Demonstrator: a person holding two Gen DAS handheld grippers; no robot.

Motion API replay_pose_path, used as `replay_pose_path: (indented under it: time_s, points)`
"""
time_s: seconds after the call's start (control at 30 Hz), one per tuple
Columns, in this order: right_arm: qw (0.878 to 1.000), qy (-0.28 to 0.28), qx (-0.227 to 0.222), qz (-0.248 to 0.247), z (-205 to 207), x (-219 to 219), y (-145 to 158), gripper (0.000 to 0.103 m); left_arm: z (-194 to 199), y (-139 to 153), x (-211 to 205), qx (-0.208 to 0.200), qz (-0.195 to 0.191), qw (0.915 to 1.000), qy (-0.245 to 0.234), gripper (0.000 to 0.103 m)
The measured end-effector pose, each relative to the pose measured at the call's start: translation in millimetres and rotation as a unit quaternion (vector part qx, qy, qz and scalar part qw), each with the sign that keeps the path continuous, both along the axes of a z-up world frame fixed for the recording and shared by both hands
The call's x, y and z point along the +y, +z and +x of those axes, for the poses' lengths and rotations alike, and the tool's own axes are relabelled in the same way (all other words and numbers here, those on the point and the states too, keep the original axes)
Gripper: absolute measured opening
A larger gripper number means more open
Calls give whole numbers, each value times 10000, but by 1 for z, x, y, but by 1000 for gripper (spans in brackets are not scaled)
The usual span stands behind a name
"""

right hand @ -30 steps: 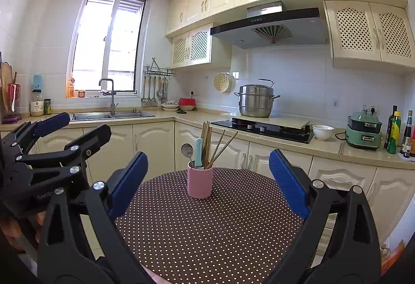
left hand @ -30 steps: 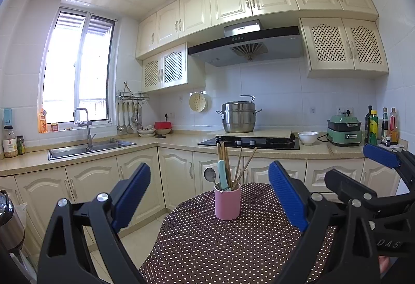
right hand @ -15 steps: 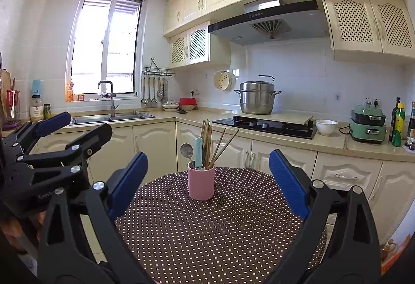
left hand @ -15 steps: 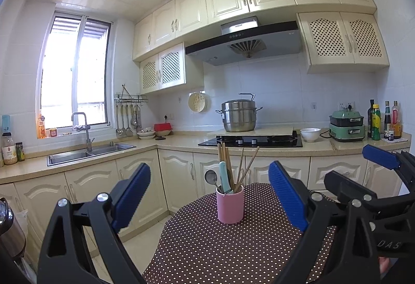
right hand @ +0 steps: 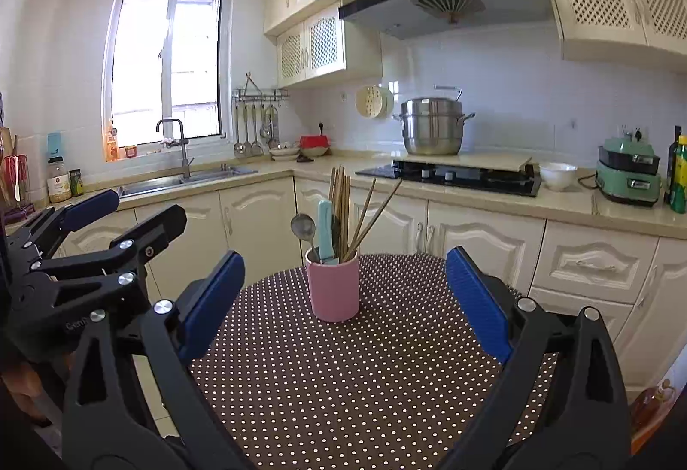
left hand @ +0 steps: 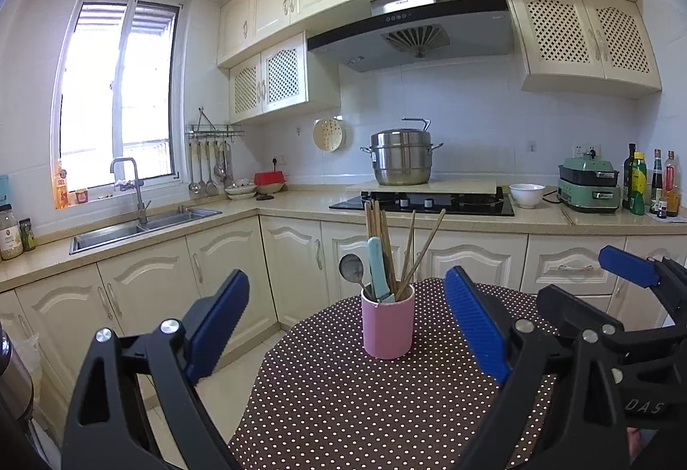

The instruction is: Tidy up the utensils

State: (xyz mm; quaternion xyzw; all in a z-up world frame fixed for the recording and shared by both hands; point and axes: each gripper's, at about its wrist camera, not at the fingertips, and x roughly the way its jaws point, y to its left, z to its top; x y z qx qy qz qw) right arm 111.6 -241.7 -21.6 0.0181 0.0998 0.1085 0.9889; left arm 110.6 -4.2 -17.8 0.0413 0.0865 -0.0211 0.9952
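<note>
The pink cylindrical cup [left hand: 388, 325] stands upright mid-bench on the dotted brown cloth [left hand: 343, 405], holding wooden chopsticks [left hand: 378, 229], a steel spoon [left hand: 353, 270] and a teal-handled utensil [left hand: 378, 270]. Everything looks sorted already. My left tool [left hand: 348, 324] and right tool [right hand: 343, 298] hover before the cup, both spread apart and empty; next I'd judge only checking or withdrawing.

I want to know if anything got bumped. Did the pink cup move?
Cannot tell. The pink cup sits nearer the table's middle in both views, but the cabinets shifted too, so probably only the cameras moved.

Your left gripper [left hand: 348, 324] hangs wide open before the pink cup [left hand: 388, 320] on the dotted table [left hand: 343, 405]; spoon [left hand: 353, 269], chopsticks [left hand: 378, 229] and a teal handle [left hand: 378, 268] stand inside.
</note>
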Motion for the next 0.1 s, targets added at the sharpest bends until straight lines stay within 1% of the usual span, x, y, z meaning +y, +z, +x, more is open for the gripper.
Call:
replay_pose_path:
  time_s: [0.1]
  points:
    - [9996,64,278,66,21,-4,-12,93,26,-14,-2,314,49,9995,34,91]
